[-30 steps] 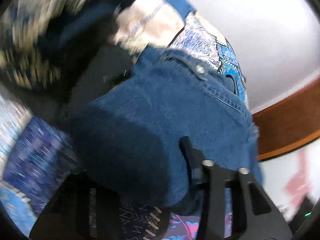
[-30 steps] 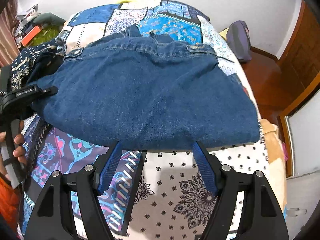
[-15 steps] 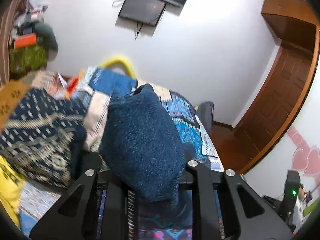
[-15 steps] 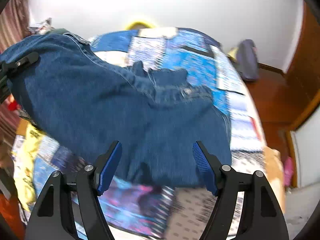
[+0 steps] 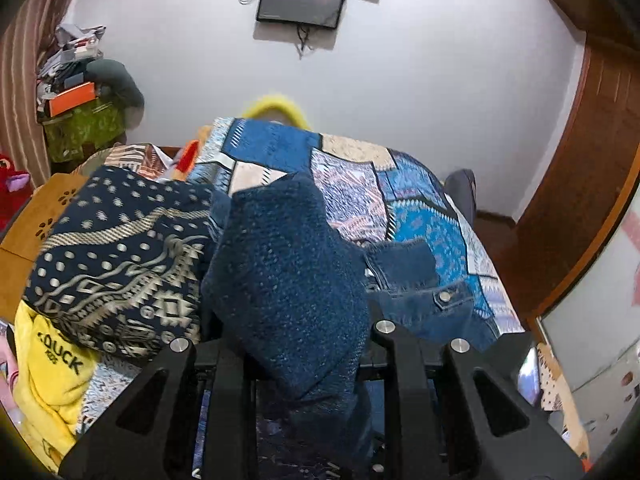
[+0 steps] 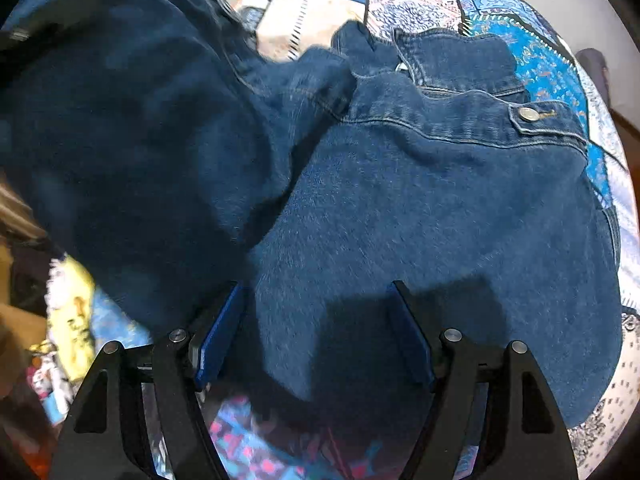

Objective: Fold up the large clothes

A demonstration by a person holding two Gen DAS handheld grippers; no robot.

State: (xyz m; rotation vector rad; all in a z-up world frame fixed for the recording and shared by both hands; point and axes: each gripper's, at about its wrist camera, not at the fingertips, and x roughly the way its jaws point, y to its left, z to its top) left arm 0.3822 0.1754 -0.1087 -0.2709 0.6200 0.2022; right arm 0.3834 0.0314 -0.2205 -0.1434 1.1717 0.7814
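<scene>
Now left gripper [image 5: 294,336] jaws clamp denim jacket [image 6: 420,208], collar away; right gripper [image 6: 316,336] jaws wide, empty.

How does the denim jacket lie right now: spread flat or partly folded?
Partly folded. The left gripper, shut on the denim jacket, lifts one side above the half lying on the patchwork bedspread.

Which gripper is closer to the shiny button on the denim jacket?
Hard to tell. The left gripper pinches a raised fold of the jacket, the button lying just right; the right gripper hovers open over the hem.
</scene>
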